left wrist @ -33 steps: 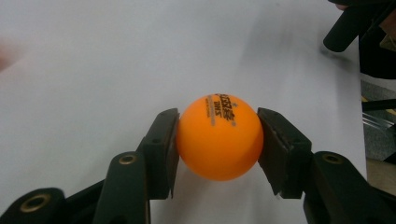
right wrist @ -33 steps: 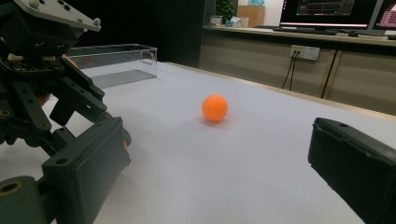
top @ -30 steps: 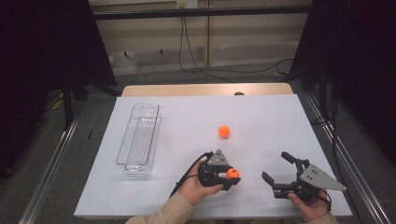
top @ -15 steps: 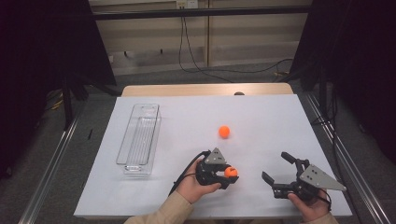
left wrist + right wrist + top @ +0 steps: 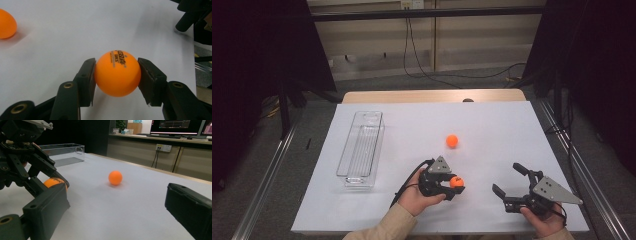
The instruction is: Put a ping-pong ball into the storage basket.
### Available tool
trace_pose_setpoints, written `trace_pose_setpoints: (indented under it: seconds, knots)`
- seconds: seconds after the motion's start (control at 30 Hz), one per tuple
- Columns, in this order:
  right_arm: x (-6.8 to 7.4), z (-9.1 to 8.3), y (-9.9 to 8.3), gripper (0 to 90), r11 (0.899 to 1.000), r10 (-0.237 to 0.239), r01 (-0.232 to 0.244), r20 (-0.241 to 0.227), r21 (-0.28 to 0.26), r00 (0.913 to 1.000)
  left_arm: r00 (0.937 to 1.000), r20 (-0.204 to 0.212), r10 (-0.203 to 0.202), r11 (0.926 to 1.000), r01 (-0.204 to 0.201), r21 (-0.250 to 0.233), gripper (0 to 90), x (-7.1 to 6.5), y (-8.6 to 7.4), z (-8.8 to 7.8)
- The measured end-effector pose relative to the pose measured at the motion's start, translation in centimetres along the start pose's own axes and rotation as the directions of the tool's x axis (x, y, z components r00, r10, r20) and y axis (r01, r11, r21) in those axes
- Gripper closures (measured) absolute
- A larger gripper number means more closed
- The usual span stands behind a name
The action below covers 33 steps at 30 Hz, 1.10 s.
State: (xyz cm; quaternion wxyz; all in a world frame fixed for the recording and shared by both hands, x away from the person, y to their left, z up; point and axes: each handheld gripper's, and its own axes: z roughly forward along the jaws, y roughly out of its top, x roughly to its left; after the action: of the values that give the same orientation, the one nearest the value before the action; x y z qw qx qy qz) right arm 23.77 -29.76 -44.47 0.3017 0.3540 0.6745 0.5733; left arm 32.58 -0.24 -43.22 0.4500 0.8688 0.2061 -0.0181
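Gripping a ball [image 5: 117, 73], our left claw [image 5: 452, 184] has its two jaws pressed on opposite sides of it, low over the counter [image 5: 502, 125] near the front edge. Contact looks narrow: flat pads on a smooth round shell, roughly at the widest part. We judge the main risk is the ball squirting out if the squeeze drifts off centre or the hand tilts fast; it would bounce and roll on this bare white surface, maybe off the front edge, which is close.

Our right claw [image 5: 510, 186] sits well apart to the right, jaws spread wide, nothing between them. Low risk there, unless it swings in and knocks the left one.

A second ball [image 5: 452, 141] lies loose farther back, near the middle of the counter. Any bump or a dropped first ball hitting it could send it rolling; nothing around it would stop it.

A clear bin [image 5: 362, 149] stands off to the left, long and narrow, with nothing inside that we can see. We guess the balls go in there. Risks: the carry crosses open counter, the walls are transparent so the rim is easy to clip, and a light ball released from too high could bounce straight back out. A trailing cable [image 5: 404, 189] by the left hand might snag on the way.
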Motion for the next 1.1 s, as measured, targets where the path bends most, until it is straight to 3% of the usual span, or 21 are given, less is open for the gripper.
trace_pose_setpoints:
  seconds: [1.1]
  knots:
    - [0.0, 0.0, 0.0, 3.8, 1.0, 0.002, -0.002, -0.003, 0.001, 1.0, 0.9994, -0.024, -0.023, 0.9995, 0.023, -0.022, 50.9, 1.3, 0.1, -1.8]
